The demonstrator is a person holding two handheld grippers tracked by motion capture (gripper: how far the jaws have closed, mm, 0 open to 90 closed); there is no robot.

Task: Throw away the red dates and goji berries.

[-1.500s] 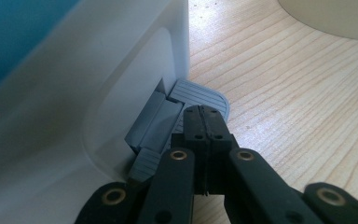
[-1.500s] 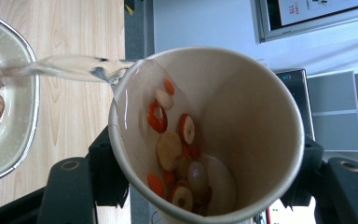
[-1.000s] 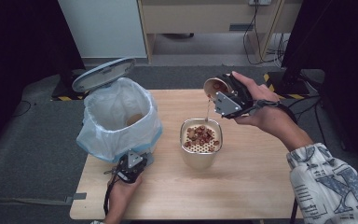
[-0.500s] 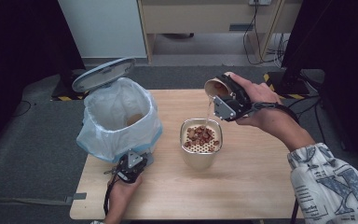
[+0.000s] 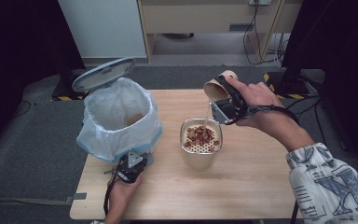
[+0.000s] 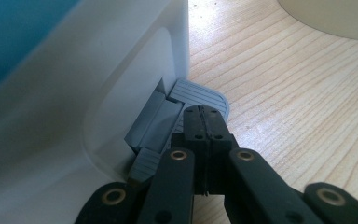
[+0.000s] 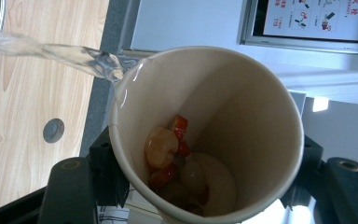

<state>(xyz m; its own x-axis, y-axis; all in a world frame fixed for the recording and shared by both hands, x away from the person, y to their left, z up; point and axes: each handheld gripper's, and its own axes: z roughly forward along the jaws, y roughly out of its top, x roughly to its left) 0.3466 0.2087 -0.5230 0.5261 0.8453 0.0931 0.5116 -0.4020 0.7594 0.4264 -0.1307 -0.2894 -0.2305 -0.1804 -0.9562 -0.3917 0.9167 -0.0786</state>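
The right gripper (image 5: 224, 100) pinches a paper cup (image 5: 216, 87) tipped on its side above the strainer pot (image 5: 201, 148), mouth facing left and down. Its own view shows water (image 7: 56, 52) streaming over the rim and fruit pieces (image 7: 170, 156) inside. The left gripper (image 6: 204, 122), jaws pressed together, sits on the bin's pedal (image 6: 200, 95) at the near left.

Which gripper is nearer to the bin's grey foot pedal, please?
Left. The left gripper rests shut on the pedal; the right gripper tilts a paper cup above the strainer pot across the table.
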